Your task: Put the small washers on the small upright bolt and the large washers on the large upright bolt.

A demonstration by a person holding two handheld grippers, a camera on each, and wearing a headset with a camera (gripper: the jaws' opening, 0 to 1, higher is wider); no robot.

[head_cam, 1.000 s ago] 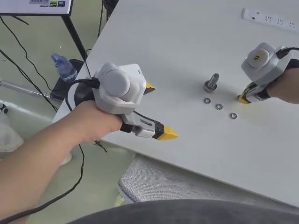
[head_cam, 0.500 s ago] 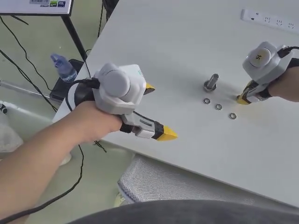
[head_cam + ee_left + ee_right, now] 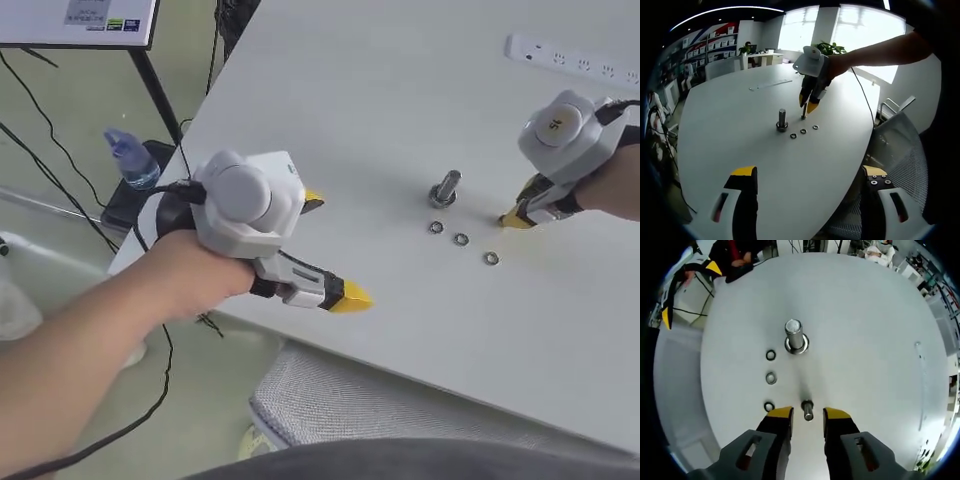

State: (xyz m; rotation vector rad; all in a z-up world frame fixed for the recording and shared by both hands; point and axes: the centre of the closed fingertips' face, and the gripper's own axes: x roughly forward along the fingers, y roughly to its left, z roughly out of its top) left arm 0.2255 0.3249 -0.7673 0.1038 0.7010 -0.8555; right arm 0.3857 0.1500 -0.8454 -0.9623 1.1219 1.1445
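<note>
Finding: the right gripper (image 3: pixel 808 414) stands open and empty, its jaws flanking the small bolt (image 3: pixel 807 409). The large bolt (image 3: pixel 796 336) is at 12 o'clock. Three washers (image 3: pixel 771 377) lie loose from 9 to 11 o'clock. The left gripper (image 3: pixel 809 172) hovers open. Recommendation: shift to 9 o'clock and pinch the nearest washer's rim squarely.

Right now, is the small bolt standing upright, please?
Upright: the small bolt rises straight off the table, shaft pointing up.

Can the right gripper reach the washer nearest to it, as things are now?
Probably yes. That washer lies flat on open table, just beside the right gripper; only the small bolt, standing between its open fingers, has to be cleared first.
</note>
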